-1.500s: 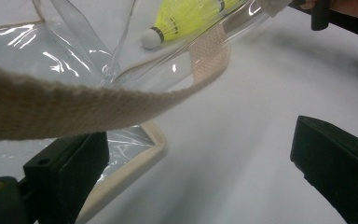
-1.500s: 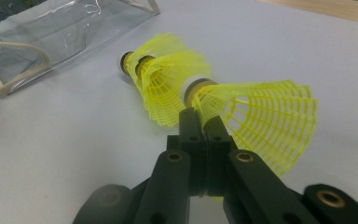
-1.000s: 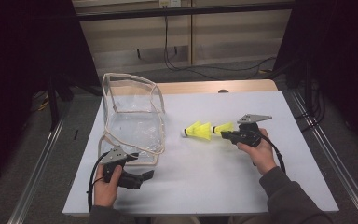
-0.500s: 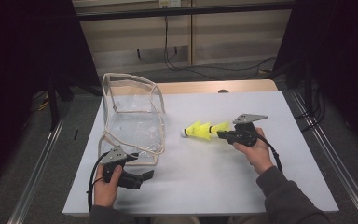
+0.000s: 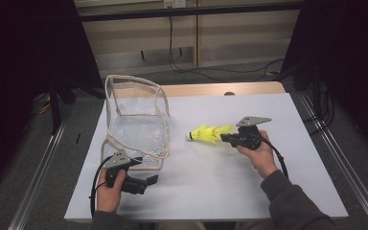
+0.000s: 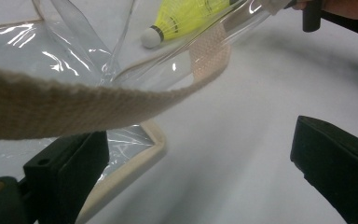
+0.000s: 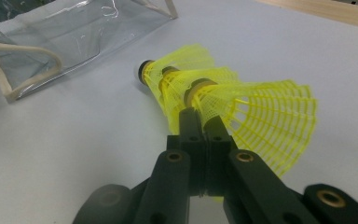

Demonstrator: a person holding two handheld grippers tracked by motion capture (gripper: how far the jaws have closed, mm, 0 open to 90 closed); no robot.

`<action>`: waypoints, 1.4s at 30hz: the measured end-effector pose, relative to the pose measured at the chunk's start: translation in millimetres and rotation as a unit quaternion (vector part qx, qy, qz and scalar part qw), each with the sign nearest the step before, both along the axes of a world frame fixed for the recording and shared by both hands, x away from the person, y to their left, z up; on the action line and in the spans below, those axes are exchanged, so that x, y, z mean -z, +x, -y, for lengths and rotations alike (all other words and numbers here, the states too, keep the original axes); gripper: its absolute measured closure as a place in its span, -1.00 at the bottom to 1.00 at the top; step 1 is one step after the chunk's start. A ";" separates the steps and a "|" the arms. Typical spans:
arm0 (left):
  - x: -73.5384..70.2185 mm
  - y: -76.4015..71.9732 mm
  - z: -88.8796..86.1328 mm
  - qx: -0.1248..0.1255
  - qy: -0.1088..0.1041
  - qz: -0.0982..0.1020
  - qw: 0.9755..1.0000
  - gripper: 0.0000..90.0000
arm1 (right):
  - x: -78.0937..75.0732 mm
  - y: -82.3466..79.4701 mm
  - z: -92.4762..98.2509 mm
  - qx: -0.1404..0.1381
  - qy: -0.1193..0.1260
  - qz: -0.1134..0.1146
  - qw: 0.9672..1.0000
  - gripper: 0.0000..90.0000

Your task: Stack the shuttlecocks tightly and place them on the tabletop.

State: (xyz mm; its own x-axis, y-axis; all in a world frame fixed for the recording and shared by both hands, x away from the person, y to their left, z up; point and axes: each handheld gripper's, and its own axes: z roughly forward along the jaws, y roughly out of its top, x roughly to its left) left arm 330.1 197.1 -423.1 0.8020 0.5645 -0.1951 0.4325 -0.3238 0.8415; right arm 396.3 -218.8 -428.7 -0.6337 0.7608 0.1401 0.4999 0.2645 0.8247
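The clear pouch (image 5: 136,125) with cream webbing trim is standing at the left of the white counter (image 5: 211,191), its mouth gaping toward you, and nothing is lying inside it. The stack of yellow shuttlecocks (image 5: 210,134) is sitting outside it, just to its right, held level over the counter with the cork end pointing at the pouch.

Compared with a second ago, the shuttlecocks and your right hand are sitting a touch nearer the pouch; the pouch itself and your left hand are resting where they were.

Your right tongs (image 5: 226,138) are clamped tight on the skirt rim of the rearmost shuttlecock; in the right gripper view the two black jaws are pressing together on the yellow mesh (image 7: 242,116). Your right hand (image 5: 258,155) is reaching in from the lower right, wrist raised, with the tongs pointing left across the counter.

Your left tongs (image 5: 152,179) are standing wide open, holding nothing. In the left gripper view the pouch's webbing strap (image 6: 74,107) is crossing above the left-hand jaw, and the pouch's trimmed corner is lying just beside it. Your left hand (image 5: 110,189) is resting low at the counter's near edge.
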 end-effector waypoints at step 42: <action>-0.6 0.2 -0.8 0.002 0.000 0.001 1.000 -0.91 | 6.7 4.9 -8.8 -0.010 -0.004 -0.004 1.000 0.98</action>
